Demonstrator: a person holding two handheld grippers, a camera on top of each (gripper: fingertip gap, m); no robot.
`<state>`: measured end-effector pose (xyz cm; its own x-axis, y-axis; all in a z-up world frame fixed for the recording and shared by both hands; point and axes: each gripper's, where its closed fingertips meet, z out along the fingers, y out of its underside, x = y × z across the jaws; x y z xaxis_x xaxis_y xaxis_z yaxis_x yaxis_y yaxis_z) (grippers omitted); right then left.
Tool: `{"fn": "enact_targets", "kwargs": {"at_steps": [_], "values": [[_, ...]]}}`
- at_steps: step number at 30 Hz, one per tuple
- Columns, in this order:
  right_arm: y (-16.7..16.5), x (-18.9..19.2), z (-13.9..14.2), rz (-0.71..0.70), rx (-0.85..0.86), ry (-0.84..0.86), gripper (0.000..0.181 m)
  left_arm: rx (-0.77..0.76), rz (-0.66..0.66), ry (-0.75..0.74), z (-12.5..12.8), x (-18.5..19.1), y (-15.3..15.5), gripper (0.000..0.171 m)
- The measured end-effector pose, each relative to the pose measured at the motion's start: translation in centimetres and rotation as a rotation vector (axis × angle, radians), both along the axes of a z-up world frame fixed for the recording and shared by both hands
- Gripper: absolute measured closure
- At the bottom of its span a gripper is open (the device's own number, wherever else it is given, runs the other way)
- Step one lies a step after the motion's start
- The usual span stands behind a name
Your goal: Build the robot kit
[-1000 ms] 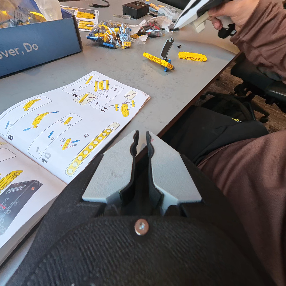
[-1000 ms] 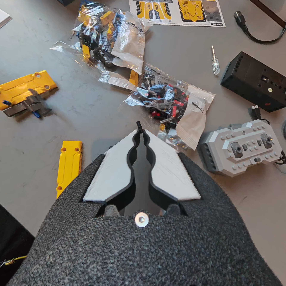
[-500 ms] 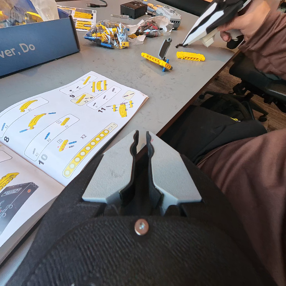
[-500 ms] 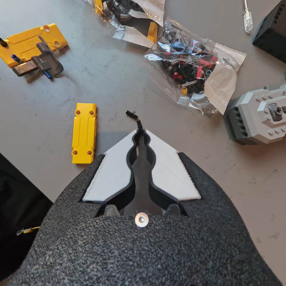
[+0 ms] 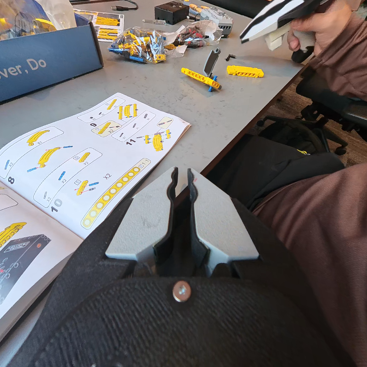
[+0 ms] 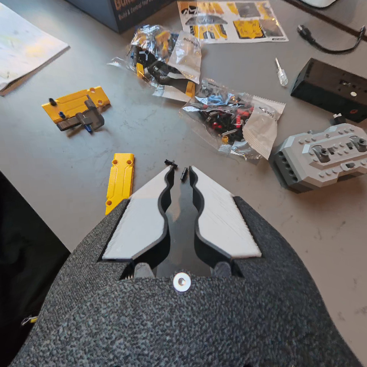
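My right gripper (image 6: 179,168) is open above the grey table (image 6: 59,158). A small black pin (image 6: 183,173) shows loose between its fingertips, close to the right finger, and neither pad presses on it. A second black pin (image 6: 170,162) lies just past the left fingertip. A yellow panel (image 6: 121,178) lies to the left. My left gripper (image 5: 182,170) hovers at the table's near edge beside an open instruction booklet (image 5: 79,158), its jaws a little apart with nothing between them. The left wrist view shows the right gripper (image 5: 244,38) raised over the black pins (image 5: 230,57).
A yellow panel with a grey part (image 6: 75,107) lies at the left. Two bags of parts (image 6: 228,121) (image 6: 164,59), a grey controller block (image 6: 321,156), a black box (image 6: 333,87), a sticker sheet (image 6: 232,23) and a blue carton (image 5: 45,59) stand around. An office chair (image 5: 327,111) is beyond the table edge. Tip to tip, the grippers are about 35 cm apart. Between my right fingertips and the grey controller block (image 6: 321,156) there is roughly 12 cm. My left wrist view (image 5: 223,15) looks at it from another angle.
My right gripper held a black pin at its tips, moved back towards the yellow panel, then opened; the pin has left the grasp. The left gripper has hardly moved.
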<state>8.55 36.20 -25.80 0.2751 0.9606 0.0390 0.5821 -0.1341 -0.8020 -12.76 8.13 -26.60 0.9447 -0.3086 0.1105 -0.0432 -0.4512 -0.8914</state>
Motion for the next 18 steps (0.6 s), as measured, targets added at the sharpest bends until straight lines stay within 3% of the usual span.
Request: {"fn": "enact_targets", "kwargs": {"at_steps": [18], "values": [[4.1,1.0,0.5,-0.171,0.074,0.099,0.161,-0.007,-0.017,0.035,-0.3,0.3,-0.7,0.165]]}}
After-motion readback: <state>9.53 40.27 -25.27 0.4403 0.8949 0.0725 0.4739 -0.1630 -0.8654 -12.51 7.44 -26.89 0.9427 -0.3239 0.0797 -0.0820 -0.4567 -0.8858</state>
